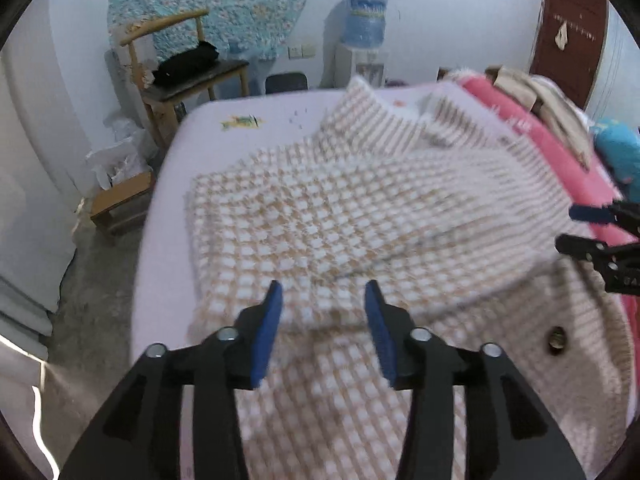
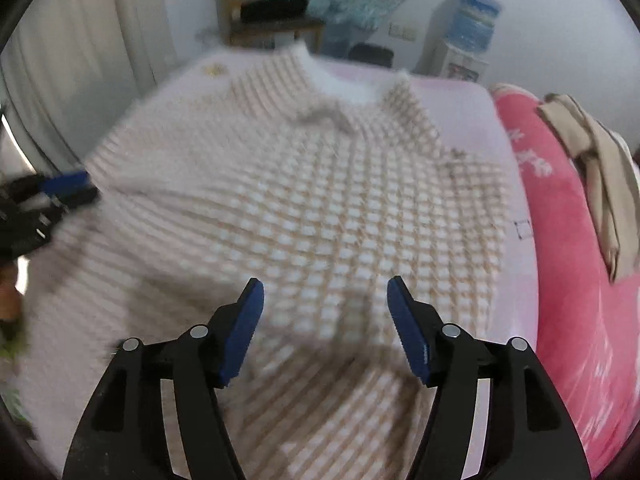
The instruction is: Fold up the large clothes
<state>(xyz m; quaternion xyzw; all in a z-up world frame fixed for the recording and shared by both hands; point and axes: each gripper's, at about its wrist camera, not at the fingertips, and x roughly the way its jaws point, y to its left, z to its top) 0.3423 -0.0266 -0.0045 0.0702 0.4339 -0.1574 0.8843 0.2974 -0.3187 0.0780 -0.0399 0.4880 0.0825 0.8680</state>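
A fluffy beige-and-white checked garment point(image 1: 340, 208) point(image 2: 320, 200) lies spread on a pale pink bed point(image 1: 168, 240), its white collar point(image 2: 340, 80) at the far end. One layer is laid over another, and its near edge sits just beyond my fingertips. My left gripper point(image 1: 324, 292) hovers open above that edge, nothing between its blue pads point(image 1: 268, 332). My right gripper point(image 2: 325, 284) is open too, over the garment's near part, with an empty gap. Each gripper shows at the side of the other's view: the right gripper point(image 1: 592, 232) and the left gripper point(image 2: 60, 192). Both views are motion-blurred.
A pink quilt point(image 2: 580, 280) runs along the bed's right side with beige clothes point(image 2: 600, 184) on it. Beyond the bed stand a wooden chair point(image 1: 180, 72), a water dispenser point(image 1: 364, 20) and a brown door point(image 1: 568, 32). A low wooden stool point(image 1: 120, 200) is on the floor at left.
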